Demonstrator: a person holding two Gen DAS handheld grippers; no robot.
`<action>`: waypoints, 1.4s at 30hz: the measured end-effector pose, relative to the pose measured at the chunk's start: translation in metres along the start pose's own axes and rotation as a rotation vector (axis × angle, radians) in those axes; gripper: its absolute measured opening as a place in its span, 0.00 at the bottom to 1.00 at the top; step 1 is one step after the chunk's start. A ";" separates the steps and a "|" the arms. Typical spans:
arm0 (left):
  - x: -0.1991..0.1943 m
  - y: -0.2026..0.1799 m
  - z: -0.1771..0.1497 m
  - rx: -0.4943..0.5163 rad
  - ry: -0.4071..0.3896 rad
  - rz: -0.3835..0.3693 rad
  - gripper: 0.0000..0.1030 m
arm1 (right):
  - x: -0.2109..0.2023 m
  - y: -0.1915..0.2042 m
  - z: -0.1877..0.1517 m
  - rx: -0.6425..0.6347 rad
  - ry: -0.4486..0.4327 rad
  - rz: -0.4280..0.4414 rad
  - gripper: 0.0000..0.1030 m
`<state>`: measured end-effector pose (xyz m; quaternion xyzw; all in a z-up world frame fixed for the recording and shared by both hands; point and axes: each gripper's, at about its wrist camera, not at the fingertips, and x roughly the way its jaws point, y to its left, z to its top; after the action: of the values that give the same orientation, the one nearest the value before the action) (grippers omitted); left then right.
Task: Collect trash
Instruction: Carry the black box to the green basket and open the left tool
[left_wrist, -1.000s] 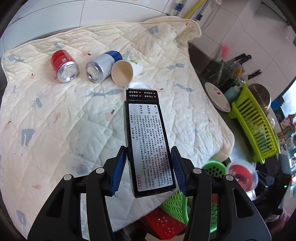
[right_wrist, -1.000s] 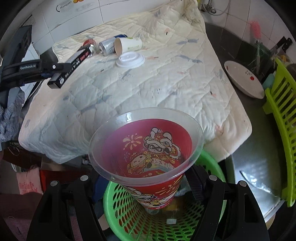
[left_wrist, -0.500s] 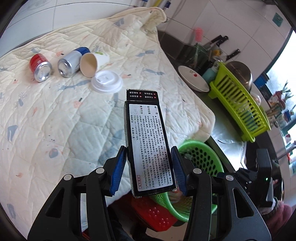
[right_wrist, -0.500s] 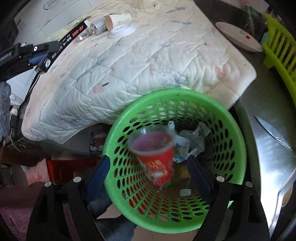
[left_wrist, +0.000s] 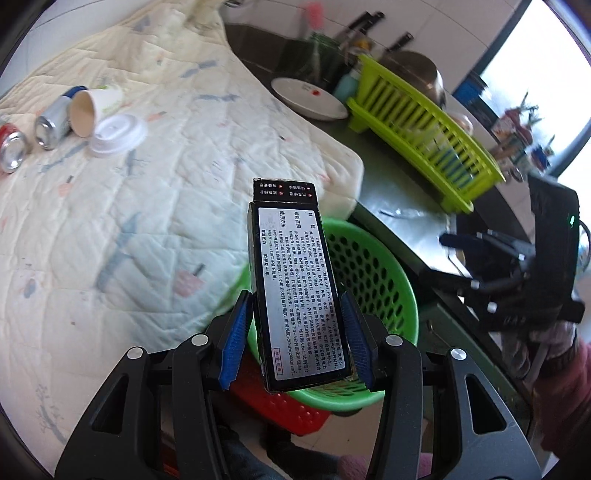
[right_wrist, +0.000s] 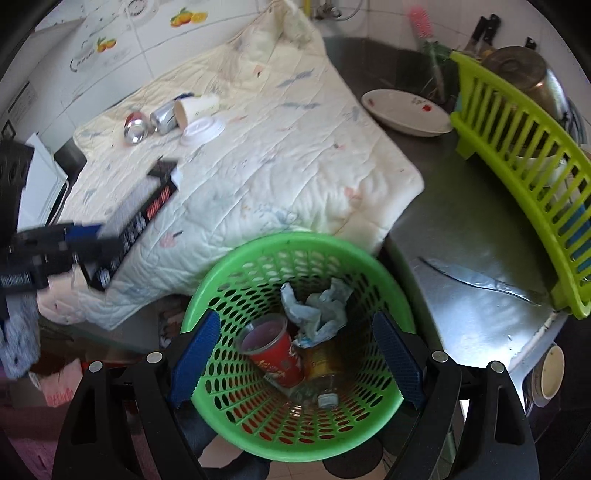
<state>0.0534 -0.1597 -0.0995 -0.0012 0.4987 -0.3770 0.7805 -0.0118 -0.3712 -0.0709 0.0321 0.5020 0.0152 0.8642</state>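
Carrying the black box (left_wrist: 295, 280) clamped in the left claw (left_wrist: 295, 328), centre it over the green basket (right_wrist: 295, 243) before releasing; the right claw (right_wrist: 291, 354) hangs wide, empty.

A black box (left_wrist: 295, 291) with a grey label of dark print is showing between blue pads (left_wrist: 234, 343). The perforated basket (right_wrist: 258, 273) is glowing bright green around a red cup (right_wrist: 275, 354) and pale blue crumpled paper (right_wrist: 317, 314). The quilt (left_wrist: 147, 192) is showing cream with faint blue and pink motifs.
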 end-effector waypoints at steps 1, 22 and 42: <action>0.006 -0.005 -0.003 0.005 0.014 -0.006 0.47 | -0.004 -0.003 0.000 0.006 -0.014 -0.009 0.79; 0.051 -0.054 -0.024 0.090 0.106 -0.061 0.71 | -0.037 -0.021 0.008 0.075 -0.140 -0.006 0.79; -0.016 0.056 0.013 -0.082 -0.065 0.152 0.71 | 0.022 0.036 0.087 -0.001 -0.134 0.120 0.76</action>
<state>0.0927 -0.1152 -0.1013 -0.0076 0.4868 -0.2956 0.8219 0.0747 -0.3374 -0.0448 0.0627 0.4402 0.0647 0.8933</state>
